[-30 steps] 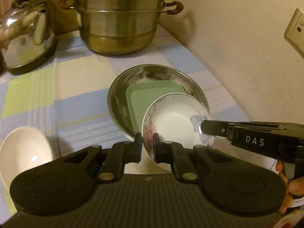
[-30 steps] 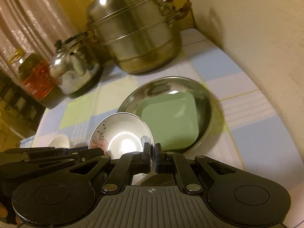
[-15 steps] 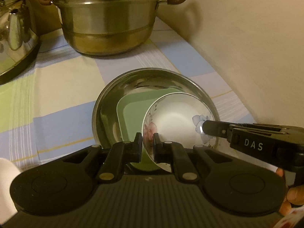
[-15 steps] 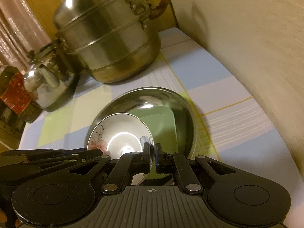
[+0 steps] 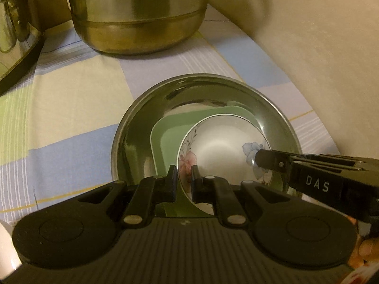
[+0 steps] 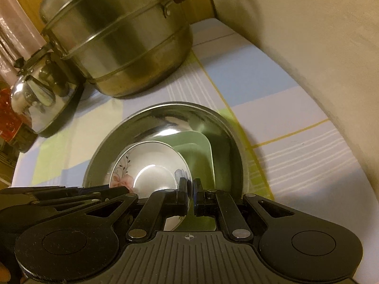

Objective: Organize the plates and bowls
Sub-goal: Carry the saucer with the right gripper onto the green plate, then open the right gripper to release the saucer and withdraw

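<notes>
A white flowered bowl (image 5: 220, 151) is held by both grippers over a green square plate (image 5: 170, 137) that lies inside a round steel basin (image 5: 142, 118). My left gripper (image 5: 184, 182) is shut on the bowl's near left rim. My right gripper (image 5: 257, 159) is shut on its right rim. In the right wrist view the right gripper (image 6: 190, 194) pinches the bowl (image 6: 151, 165) above the green plate (image 6: 201, 151) and the basin (image 6: 227, 127). The bowl sits low, within the basin's rim; whether it touches the plate I cannot tell.
A large steel steamer pot (image 5: 137, 16) stands behind the basin and a steel kettle (image 6: 40, 94) is at the left. A wall (image 5: 319, 59) runs close along the right. The edge of another white bowl (image 5: 4, 248) shows at the lower left on the checked cloth.
Both grippers have carried the flowered bowl forward and down, from in front of the basin to inside it over the green plate. The white bowl at left has slid nearly out of view.
</notes>
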Demonstrator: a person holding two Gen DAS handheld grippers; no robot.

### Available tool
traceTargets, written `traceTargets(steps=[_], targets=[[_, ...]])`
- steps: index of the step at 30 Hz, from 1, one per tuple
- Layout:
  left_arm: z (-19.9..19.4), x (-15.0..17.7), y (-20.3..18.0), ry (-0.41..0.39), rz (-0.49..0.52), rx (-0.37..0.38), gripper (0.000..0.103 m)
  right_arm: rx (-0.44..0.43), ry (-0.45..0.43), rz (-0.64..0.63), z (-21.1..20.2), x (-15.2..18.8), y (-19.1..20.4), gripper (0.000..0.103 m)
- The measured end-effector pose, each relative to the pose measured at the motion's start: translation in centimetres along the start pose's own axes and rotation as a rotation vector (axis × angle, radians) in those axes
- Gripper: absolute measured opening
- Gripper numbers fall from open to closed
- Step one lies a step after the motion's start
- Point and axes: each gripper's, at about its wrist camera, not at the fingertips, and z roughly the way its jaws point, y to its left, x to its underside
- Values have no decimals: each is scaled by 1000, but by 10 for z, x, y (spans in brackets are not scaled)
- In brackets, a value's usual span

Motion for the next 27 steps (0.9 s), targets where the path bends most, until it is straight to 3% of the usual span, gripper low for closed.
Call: traceTargets(steps=[27], targets=[[6,-1,1,14,-31,6,13,20,5,-21,9,1,2,5]])
